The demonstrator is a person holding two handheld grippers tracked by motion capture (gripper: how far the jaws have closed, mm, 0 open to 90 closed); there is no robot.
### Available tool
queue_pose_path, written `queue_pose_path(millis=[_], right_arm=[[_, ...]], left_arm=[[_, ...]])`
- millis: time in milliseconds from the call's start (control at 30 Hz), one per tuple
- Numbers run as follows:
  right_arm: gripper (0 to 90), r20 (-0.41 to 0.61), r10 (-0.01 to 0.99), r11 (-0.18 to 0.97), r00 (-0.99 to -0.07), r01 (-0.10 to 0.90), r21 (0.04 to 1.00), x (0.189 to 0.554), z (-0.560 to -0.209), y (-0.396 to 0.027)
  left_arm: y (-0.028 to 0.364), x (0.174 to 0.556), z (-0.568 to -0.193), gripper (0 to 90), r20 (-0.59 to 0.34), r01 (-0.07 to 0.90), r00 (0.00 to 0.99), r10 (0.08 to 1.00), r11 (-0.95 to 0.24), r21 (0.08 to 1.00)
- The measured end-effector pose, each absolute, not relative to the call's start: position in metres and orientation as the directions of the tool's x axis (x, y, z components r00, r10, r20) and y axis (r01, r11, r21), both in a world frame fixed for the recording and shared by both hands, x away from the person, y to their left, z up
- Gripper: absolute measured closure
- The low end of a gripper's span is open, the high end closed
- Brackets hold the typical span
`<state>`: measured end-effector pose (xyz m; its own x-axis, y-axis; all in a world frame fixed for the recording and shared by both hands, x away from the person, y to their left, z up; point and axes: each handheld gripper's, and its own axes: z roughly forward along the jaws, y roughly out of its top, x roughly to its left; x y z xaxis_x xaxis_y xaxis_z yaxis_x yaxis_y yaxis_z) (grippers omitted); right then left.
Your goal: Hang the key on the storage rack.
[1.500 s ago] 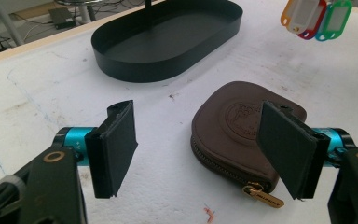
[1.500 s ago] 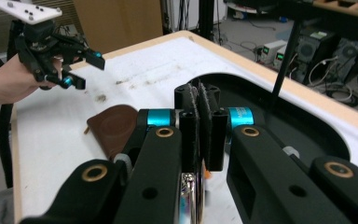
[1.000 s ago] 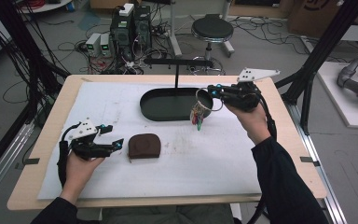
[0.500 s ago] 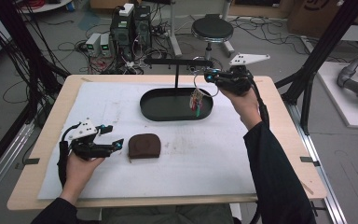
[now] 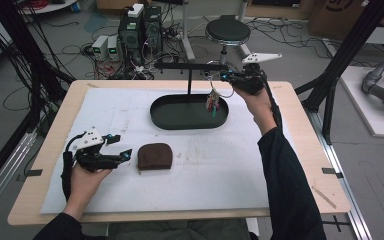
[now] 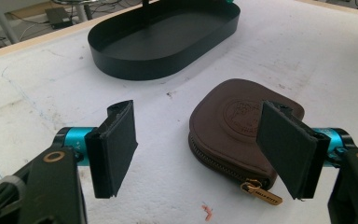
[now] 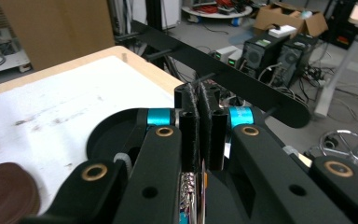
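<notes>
A black oval tray (image 5: pixel 156 118) stands at the middle back of the white mat, with a post and a black crossbar (image 5: pixel 190 66) above it. My right gripper (image 5: pixel 225 76) is up beside the bar's right end, shut on a key ring with a coloured beaded charm (image 5: pixel 212 100) that dangles over the tray's right part. In the right gripper view the shut jaws (image 7: pixel 200 93) are just short of the crossbar (image 7: pixel 247 86), and the charm (image 7: pixel 193 196) shows below them. My left gripper (image 5: pixel 122 153) rests open on the mat beside a brown zip pouch (image 5: pixel 155 156). The pouch (image 6: pixel 233 126) lies partly between its fingertips (image 6: pixel 196 108).
The tray (image 6: pixel 168 51) holds nothing that I can see. A stool (image 5: pixel 227 31), computer boxes and cables stand on the floor beyond the table's far edge. Black frame posts rise at both sides of the table.
My right gripper has carried the key ring up and toward the far side, from over the tray's right edge to the crossbar's right end. The left gripper and pouch have not moved.
</notes>
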<state>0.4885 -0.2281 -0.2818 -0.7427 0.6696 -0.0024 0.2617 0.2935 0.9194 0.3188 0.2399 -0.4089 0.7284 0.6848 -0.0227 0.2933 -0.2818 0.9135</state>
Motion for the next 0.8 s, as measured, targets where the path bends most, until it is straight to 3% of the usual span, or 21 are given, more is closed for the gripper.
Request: queue_pose_path(millis=[800], right_arm=[[88.0, 0.035, 0.752, 0.246, -0.659, 0.33, 0.912, 0.52, -0.3, -0.233]], left_arm=[[0.246, 0.316, -0.412, 28.5, -0.031, 0.304, 0.721, 0.692, -0.276, 0.912]])
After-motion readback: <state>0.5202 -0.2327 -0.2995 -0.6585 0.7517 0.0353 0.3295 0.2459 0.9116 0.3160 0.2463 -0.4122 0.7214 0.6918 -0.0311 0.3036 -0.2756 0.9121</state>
